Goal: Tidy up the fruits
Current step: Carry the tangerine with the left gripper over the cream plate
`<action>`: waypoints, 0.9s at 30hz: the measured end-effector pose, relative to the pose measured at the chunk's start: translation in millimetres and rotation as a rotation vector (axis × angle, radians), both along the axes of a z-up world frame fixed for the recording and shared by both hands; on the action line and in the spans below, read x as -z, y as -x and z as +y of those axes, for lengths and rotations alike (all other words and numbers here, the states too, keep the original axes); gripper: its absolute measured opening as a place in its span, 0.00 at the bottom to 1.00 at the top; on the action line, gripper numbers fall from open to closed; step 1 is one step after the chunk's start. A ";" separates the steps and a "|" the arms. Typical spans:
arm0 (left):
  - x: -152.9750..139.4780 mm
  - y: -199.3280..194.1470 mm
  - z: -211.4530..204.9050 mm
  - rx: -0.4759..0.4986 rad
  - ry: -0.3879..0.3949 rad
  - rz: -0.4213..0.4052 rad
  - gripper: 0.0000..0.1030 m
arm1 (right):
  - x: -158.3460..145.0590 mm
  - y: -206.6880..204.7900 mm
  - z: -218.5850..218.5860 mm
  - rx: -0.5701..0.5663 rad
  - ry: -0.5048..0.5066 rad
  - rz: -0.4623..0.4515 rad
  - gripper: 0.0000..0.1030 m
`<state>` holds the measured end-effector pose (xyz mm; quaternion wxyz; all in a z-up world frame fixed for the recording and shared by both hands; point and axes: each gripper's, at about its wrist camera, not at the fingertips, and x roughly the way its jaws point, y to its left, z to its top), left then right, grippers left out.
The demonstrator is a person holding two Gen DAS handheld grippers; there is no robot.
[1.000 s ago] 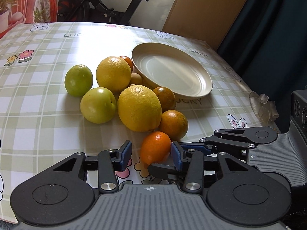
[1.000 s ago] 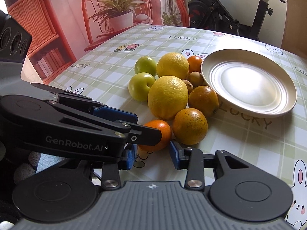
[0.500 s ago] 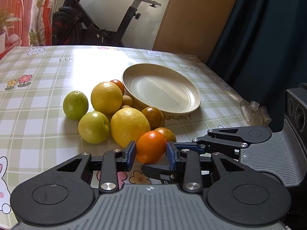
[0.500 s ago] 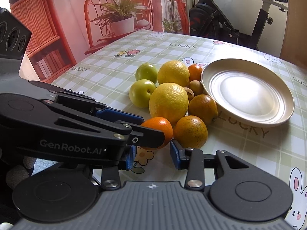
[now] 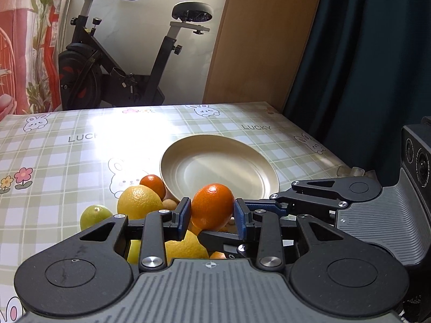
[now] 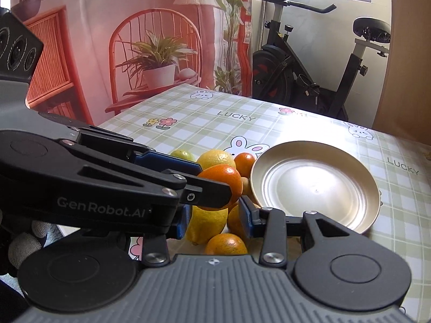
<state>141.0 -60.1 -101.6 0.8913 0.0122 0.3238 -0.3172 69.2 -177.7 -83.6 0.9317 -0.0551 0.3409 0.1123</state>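
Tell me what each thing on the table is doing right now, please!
small orange: held off the table by the left gripper.
left gripper: shut on the small orange.
right gripper: nothing between its pads, narrow gap.
plate: empty, flat on the table.
big lemon: lying in the fruit pile.
green fruit: resting on the tablecloth.

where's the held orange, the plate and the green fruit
held orange (image 5: 212, 206), left wrist view, middle of its front face between the blue pads.
plate (image 5: 258, 161), left wrist view, bare inner wall at the far right.
green fruit (image 5: 94, 215), left wrist view, its visible top above the tool.
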 end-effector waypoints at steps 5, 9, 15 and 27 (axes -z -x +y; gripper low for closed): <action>3.5 -17.7 -9.9 0.010 -0.024 -0.001 0.36 | 2.7 -18.3 -12.2 0.010 0.002 -0.025 0.39; 9.6 -33.7 -18.4 0.021 -0.051 0.014 0.36 | 10.7 -28.7 -20.5 0.013 0.003 -0.032 0.39; 15.8 -53.1 -31.8 0.034 -0.081 0.028 0.36 | 22.3 -44.9 -38.0 0.050 -0.032 -0.027 0.39; 32.8 -80.3 -43.7 -0.004 -0.127 0.069 0.36 | 42.3 -75.8 -57.6 0.095 -0.084 0.023 0.40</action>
